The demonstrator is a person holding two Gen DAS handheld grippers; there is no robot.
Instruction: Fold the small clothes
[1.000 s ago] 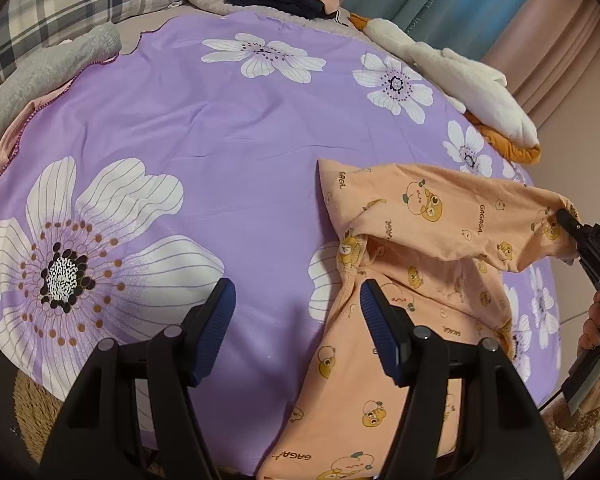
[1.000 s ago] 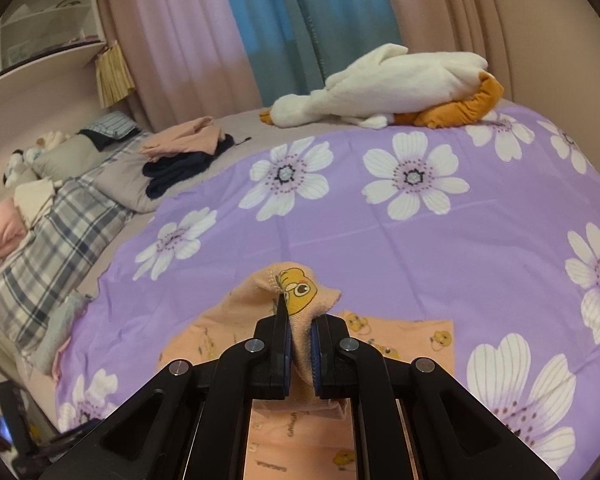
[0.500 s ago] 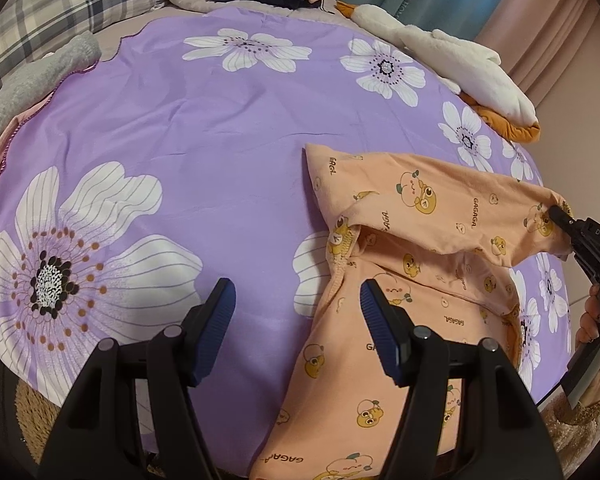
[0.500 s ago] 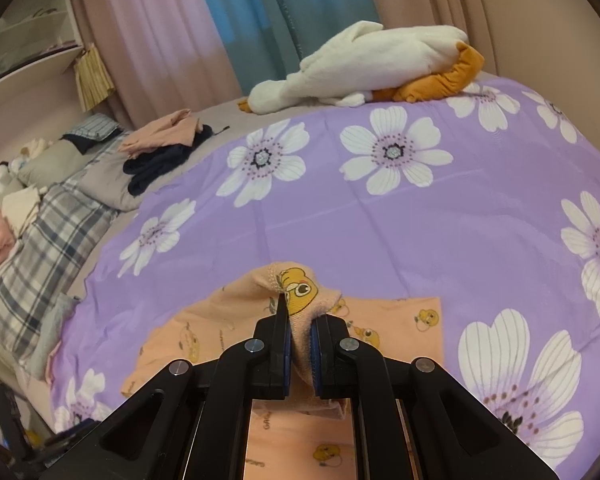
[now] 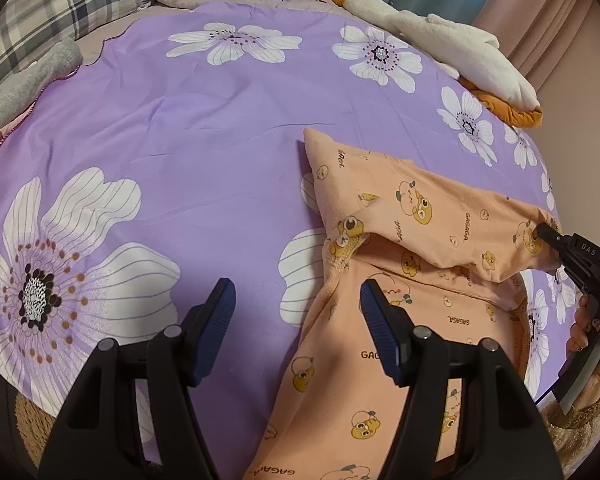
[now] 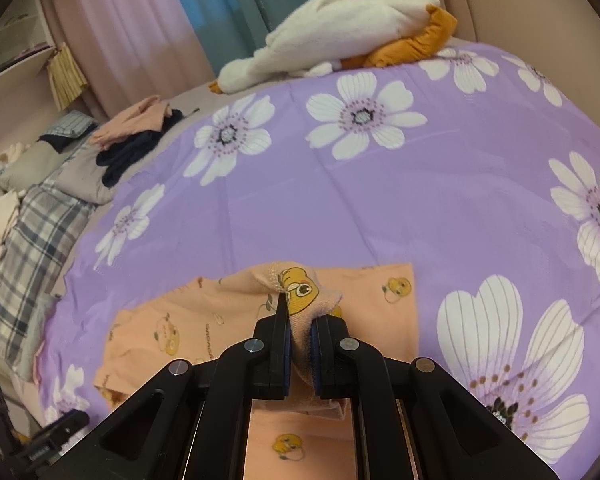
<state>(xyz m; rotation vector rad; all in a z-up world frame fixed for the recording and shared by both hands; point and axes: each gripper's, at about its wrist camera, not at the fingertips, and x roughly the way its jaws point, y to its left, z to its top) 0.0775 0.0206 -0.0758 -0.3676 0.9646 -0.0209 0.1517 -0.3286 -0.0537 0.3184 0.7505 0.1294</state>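
My right hand-held gripper (image 6: 299,344) is clenched on a bunched fold of the peach garment (image 5: 440,248), the soft knit pinched between its two black jaws; a cartoon yellow bear face sits right above the pinch. From my left wrist view I can see that same gripper at the far right edge, lifting one end of the garment so that the cloth drapes over the rest like a loose flap. A hand (image 5: 588,332) grips its handle there, and I can read the white letters "DAS" on its black body.

My left hand-held gripper (image 5: 296,312) is released, its ribbed dark blue pads (image 5: 380,320) standing wide apart with nothing between them. One pad hangs over the near strip of the garment, the other over bare cover.

The garment is thin, matte cotton jersey, printed all over with small bears and the word "GAGAGA" in dark capitals. It lies on the bed, on the right half of the purple bedcover (image 5: 204,128), running down toward the near edge.

The bedcover is smooth, slightly creased, with large white striped-petal flowers. At the far edge lies a fluffy white plush goose (image 6: 340,36) with orange feet. A plaid pillow (image 5: 44,12) and a stack of folded dark and pink clothes (image 6: 136,136) sit by the head of the bed.
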